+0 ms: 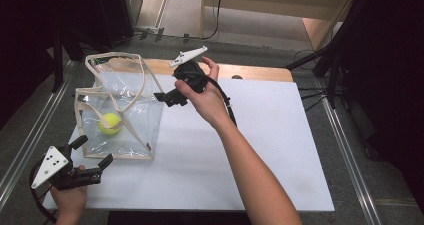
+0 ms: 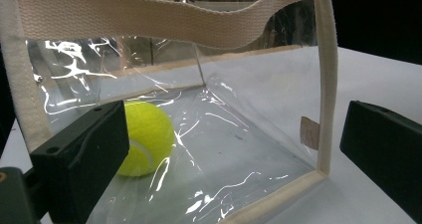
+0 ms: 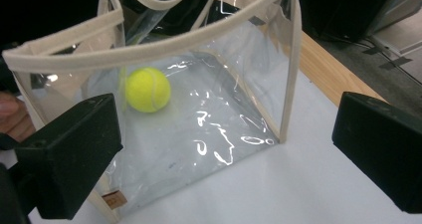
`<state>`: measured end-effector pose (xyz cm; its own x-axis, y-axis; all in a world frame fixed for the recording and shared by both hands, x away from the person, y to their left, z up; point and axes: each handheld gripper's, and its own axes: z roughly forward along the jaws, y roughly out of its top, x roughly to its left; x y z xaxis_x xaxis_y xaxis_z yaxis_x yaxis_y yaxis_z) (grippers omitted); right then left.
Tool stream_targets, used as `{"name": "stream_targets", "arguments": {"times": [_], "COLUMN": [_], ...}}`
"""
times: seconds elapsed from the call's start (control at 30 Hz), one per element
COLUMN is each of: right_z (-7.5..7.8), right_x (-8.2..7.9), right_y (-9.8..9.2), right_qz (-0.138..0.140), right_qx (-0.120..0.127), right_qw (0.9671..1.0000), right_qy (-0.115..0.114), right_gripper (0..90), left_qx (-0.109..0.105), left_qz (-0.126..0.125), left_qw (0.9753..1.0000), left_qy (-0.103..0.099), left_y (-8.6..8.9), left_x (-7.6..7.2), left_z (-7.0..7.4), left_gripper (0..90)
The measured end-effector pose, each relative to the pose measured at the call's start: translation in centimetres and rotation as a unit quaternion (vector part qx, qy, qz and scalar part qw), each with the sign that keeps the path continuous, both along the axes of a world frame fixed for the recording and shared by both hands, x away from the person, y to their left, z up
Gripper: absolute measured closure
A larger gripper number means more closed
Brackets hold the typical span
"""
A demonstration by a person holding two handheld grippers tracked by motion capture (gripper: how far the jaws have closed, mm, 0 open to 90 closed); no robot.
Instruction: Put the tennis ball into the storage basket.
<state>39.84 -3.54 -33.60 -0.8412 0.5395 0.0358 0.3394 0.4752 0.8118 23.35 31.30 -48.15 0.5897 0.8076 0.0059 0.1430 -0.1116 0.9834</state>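
Observation:
A clear plastic tote bag [image 1: 142,110] with cream webbing trim and handles stands upright at the left of the white table [image 1: 260,155]. A yellow-green tennis ball [image 1: 110,123] rests on its bottom. In the left gripper view the tennis ball [image 2: 147,137] lies behind the bag's clear wall [image 2: 239,134]. In the right gripper view the tennis ball [image 3: 148,89] lies inside the bag [image 3: 219,124]. My left gripper [image 1: 92,152] stands open at the bag's near left corner, empty. My right gripper [image 1: 166,96] is open beside the bag's upper right edge, empty.
A wooden strip [image 1: 260,72] runs along the table's far edge. Black stands and cables [image 1: 320,60] crowd the far right floor. A dark cabinet [image 1: 107,10] stands at the back left. The table's right half is bare white surface.

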Motion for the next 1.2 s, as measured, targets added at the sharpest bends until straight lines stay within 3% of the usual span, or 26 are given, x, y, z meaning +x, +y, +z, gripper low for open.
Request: {"name": "stream_targets", "arguments": {"times": [0.63, 1.2], "right_z": [-4.5, -7.1], "right_x": [-2.5, -4.6], "right_y": [-2.9, -6.4], "right_qz": [-0.026, -0.045], "right_qx": [0.016, 0.031], "right_qw": [0.9994, 0.9985], "right_qy": [0.015, 0.001], "right_gripper": [0.0, 0.0], "left_qx": [0.004, 0.006], "left_qz": [0.001, 0.001], "left_qw": [1.0000, 1.0000], "left_qy": [0.001, 0.000], "left_y": [-0.1, -0.2], "left_x": [-0.1, 0.0], "left_z": [0.0, -0.1], "left_gripper": [0.0, 0.0]}}
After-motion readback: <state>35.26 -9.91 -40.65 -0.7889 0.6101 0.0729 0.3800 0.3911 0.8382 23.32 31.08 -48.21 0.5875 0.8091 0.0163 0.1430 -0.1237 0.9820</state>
